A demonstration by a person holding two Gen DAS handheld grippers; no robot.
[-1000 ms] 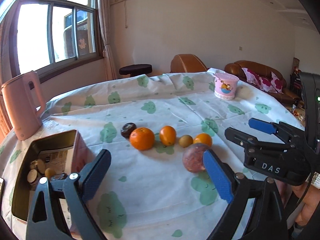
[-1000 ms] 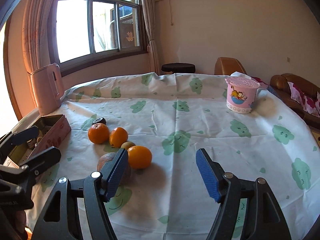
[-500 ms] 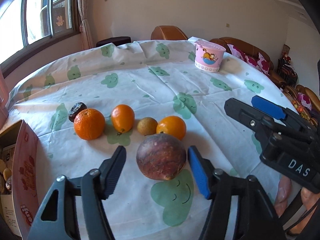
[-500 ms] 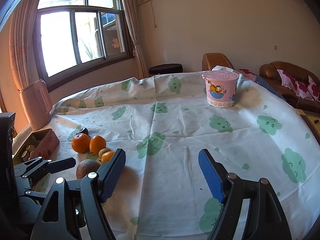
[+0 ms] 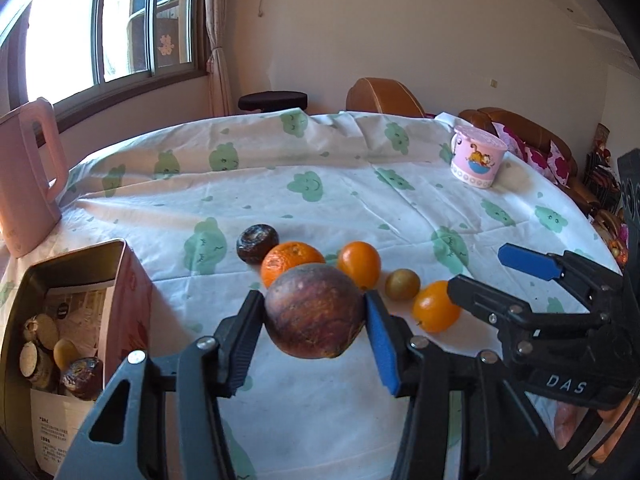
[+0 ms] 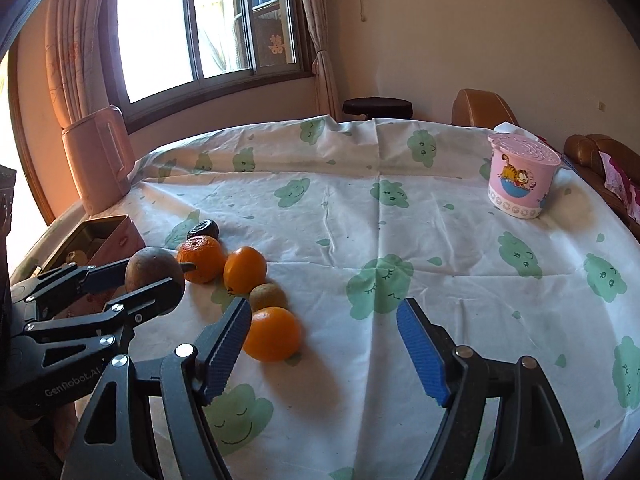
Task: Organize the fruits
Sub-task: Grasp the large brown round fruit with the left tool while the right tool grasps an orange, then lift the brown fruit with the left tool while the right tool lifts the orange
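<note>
My left gripper point(image 5: 314, 326) is shut on a large brown-red round fruit point(image 5: 314, 310) and holds it above the tablecloth; the fruit also shows in the right wrist view point(image 6: 150, 266). On the cloth lie a row of fruits: a dark wrinkled one point(image 5: 257, 242), a mandarin point(image 5: 290, 262), an orange point(image 5: 359, 264), a small green-brown fruit point(image 5: 403, 284) and another orange point(image 5: 436, 306). My right gripper point(image 6: 324, 344) is open and empty, just right of the nearest orange point(image 6: 272, 334).
An open tin box point(image 5: 60, 276) with small items inside stands at the left. A pink kettle point(image 5: 28, 176) is behind it. A pink lidded cup point(image 5: 478, 162) stands far right on the round table point(image 5: 320, 184).
My left gripper closed on the brown-red fruit and lifted it off the cloth. My right gripper moved closer to the row of fruits.
</note>
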